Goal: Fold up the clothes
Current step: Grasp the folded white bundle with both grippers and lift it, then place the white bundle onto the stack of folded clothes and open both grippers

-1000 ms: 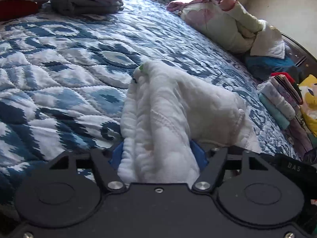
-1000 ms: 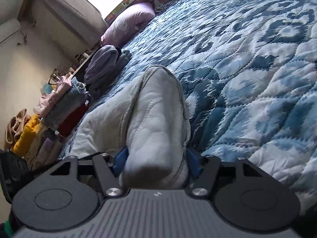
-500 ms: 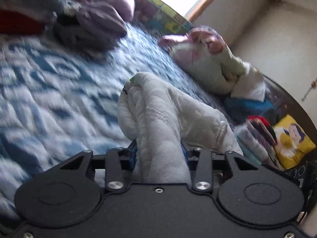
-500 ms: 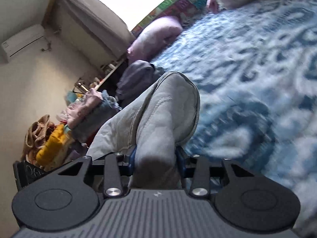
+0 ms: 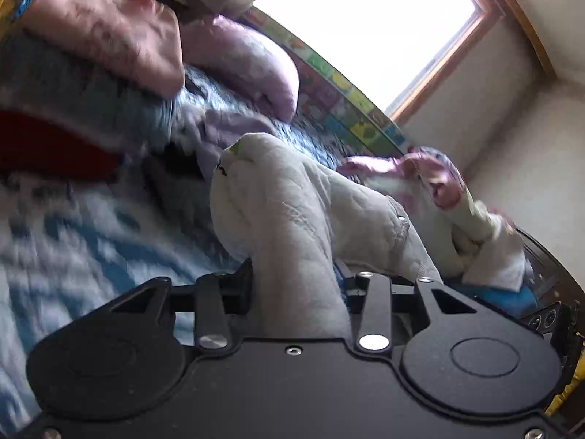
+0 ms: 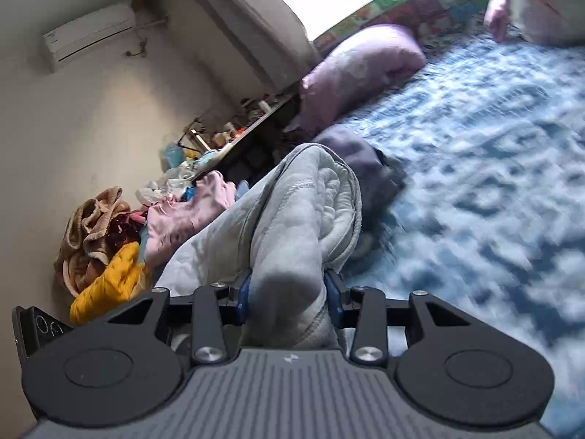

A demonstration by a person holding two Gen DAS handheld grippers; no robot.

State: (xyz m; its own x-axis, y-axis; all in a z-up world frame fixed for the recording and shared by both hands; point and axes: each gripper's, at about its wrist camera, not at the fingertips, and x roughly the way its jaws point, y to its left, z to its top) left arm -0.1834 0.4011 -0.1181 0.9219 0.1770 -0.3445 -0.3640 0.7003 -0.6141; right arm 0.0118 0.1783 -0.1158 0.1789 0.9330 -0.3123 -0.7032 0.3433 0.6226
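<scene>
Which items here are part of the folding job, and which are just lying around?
In the job: white garment, clamped in the left hand-held gripper and right hand-held gripper.

Lying about: purple pillow, yellow jacket, blue quilt, air conditioner.

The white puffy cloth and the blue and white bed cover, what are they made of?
The white puffy cloth looks like soft quilted cotton or fleece: matte, with stitched seams and padded ridges. The blue and white bed cover seems a quilted printed fabric, puckered along its stitching, though blur hides detail.
</scene>
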